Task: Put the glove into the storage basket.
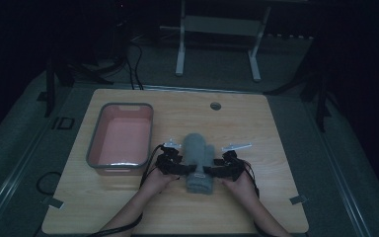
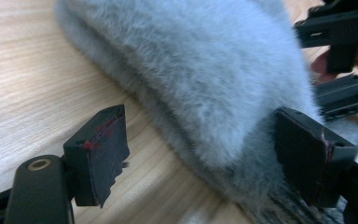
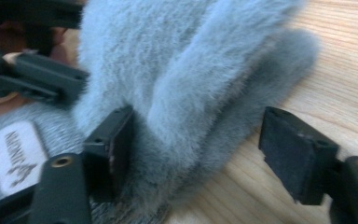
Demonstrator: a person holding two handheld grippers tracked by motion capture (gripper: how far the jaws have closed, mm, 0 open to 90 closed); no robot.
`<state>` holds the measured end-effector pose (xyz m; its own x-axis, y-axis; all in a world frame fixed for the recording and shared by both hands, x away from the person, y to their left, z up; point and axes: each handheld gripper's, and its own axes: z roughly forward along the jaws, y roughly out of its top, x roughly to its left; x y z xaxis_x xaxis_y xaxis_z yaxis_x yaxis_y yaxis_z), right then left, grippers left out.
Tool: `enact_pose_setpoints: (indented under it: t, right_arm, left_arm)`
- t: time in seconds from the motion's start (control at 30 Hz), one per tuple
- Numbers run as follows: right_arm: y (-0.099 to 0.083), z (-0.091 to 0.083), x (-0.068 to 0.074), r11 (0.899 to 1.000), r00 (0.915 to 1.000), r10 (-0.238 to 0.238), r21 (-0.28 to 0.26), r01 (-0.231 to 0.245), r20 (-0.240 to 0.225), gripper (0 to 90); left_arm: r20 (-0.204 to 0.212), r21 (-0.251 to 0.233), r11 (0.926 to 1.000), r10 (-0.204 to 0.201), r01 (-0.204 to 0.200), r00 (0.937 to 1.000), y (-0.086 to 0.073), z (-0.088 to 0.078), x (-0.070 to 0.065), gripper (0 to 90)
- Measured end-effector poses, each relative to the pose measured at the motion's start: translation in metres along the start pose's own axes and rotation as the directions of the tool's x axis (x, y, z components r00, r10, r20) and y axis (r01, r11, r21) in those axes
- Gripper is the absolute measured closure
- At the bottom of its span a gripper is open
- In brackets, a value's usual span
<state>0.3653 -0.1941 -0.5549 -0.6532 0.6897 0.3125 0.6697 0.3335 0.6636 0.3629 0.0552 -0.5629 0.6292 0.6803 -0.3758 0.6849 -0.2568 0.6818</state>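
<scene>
You have the left gripper [image 1: 177,167] and right gripper [image 1: 221,170] flanking the grey furry mitten [image 1: 199,160] mid-bench, nearer the near edge, both jaws released around its sides, not yet clenched.

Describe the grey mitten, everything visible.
The mitten is grey-blue, fluffy, fur-like, with a thumb lobe on its right edge and a knit-looking cuff bearing a pale tag. It lies flat on the wooden table, cuff toward the person, right of the pink-lined bin. The left claw and right claw straddle its two edges, one jaw of each against the fur.
</scene>
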Motion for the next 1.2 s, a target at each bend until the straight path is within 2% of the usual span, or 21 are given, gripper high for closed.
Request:
enact_pose_setpoints:
  t: [0.07, 0.13, 0.2, 0.23, 0.27, 0.33, 0.43, 0.47, 0.57, 0.6, 0.7, 0.77, 0.83, 0.93, 1.07, 1.2]
  right_arm:
    - [0.001, 0.0, 0.0, 1.0, 0.9992, 0.009, 0.025, -0.008, -0.04, 38.4]
    - [0.002, 0.001, 0.0, 0.999, 0.9987, -0.007, 0.036, 0.009, -0.051, 45.2]
    - [0.002, 0.002, -0.001, 0.999, 0.9978, -0.01, 0.039, 0.013, -0.066, 51.3]
    - [0.002, 0.002, -0.001, 0.999, 0.9973, -0.009, 0.042, 0.012, -0.072, 53.7]
    - [0.002, 0.002, -0.001, 0.999, 0.997, -0.005, 0.042, 0.008, -0.077, 55.7]
    - [0.001, 0.002, -0.002, 0.999, 0.9966, -0.009, 0.044, 0.013, -0.082, 59.8]
    - [0.002, 0.002, -0.003, 0.998, 0.9955, 0.001, 0.056, 0.004, -0.095, 63.7]
    - [0.003, 0.003, -0.004, 0.998, 0.9946, 0.012, 0.06, -0.005, -0.103, 65.4]
    - [0.004, 0.002, -0.001, 0.998, 0.9955, -0.008, 0.066, 0.015, -0.095, 70.6]
    - [0.004, 0.002, 0.0, 0.998, 0.9959, -0.013, 0.064, 0.019, -0.089, 71.8]
    - [0.003, 0.0, 0.002, 0.999, 0.9966, -0.018, 0.043, 0.022, -0.08, 74.7]
    - [0.001, -0.002, 0.0, 1.0, 0.995, 0.006, 0.024, -0.004, -0.1, 76.7]
    - [0.001, -0.006, 0.001, 1.0, 0.9941, 0.008, 0.019, -0.005, -0.108, 78.1]
    - [0.005, -0.016, 0.003, 1.0, 0.9932, 0.0, 0.008, 0.001, -0.117, 78.9]
    - [0.012, -0.031, 0.006, 0.999, 0.9889, 0.005, -0.041, -0.011, -0.148, 79.3]
    - [0.022, -0.046, 0.014, 0.997, 0.9891, -0.018, -0.078, 0.007, -0.146, 79.6]
  left_arm:
    - [-0.009, 0.0, 0.9997, 0.022, -0.022, 0.9997, 0.002, 0.003, -0.001, 20.7]
    - [-0.021, 0.008, 0.999, 0.044, -0.044, 0.9988, 0.004, 0.006, -0.003, 20.8]
    - [-0.011, 0.008, 0.998, 0.062, -0.062, 0.998, 0.006, 0.009, -0.003, 24.2]
    - [0.001, 0.009, 0.9982, 0.06, -0.06, 0.9982, 0.007, 0.01, -0.003, 27.7]
    - [0.034, 0.019, 0.9987, 0.047, -0.048, 0.9983, 0.007, 0.011, -0.004, 35.4]
    - [0.071, 0.022, 0.9991, 0.036, -0.037, 0.9968, 0.007, 0.013, -0.004, 49.1]
    - [0.103, 0.016, 0.9992, 0.036, -0.038, 0.994, 0.007, 0.013, -0.002, 60.9]
    - [0.109, 0.009, 0.9991, 0.04, -0.041, 0.9932, 0.006, 0.013, -0.002, 65.0]
    - [0.101, -0.005, 0.9986, 0.054, -0.053, 0.9934, 0.005, 0.012, -0.005, 71.7]
    - [0.099, -0.013, 0.9978, 0.066, -0.065, 0.9929, 0.004, 0.012, -0.005, 73.0]
    - [0.11, -0.024, 0.9987, 0.047, -0.044, 0.9929, 0.004, 0.01, -0.005, 75.8]
    - [0.11, -0.029, 0.9982, 0.055, -0.052, 0.9924, 0.006, 0.007, -0.008, 76.8]
    - [0.106, -0.03, 0.9976, 0.066, -0.063, 0.9922, 0.009, 0.005, -0.012, 77.5]
    - [0.121, -0.035, 0.9969, 0.074, -0.07, 0.9899, 0.017, -0.003, -0.018, 77.6]
    - [0.135, -0.054, 0.9948, 0.093, -0.086, 0.9865, 0.029, -0.016, -0.025, 77.6]
    - [0.133, -0.078, 0.9916, 0.113, -0.103, 0.9846, 0.043, -0.03, -0.033, 77.7]
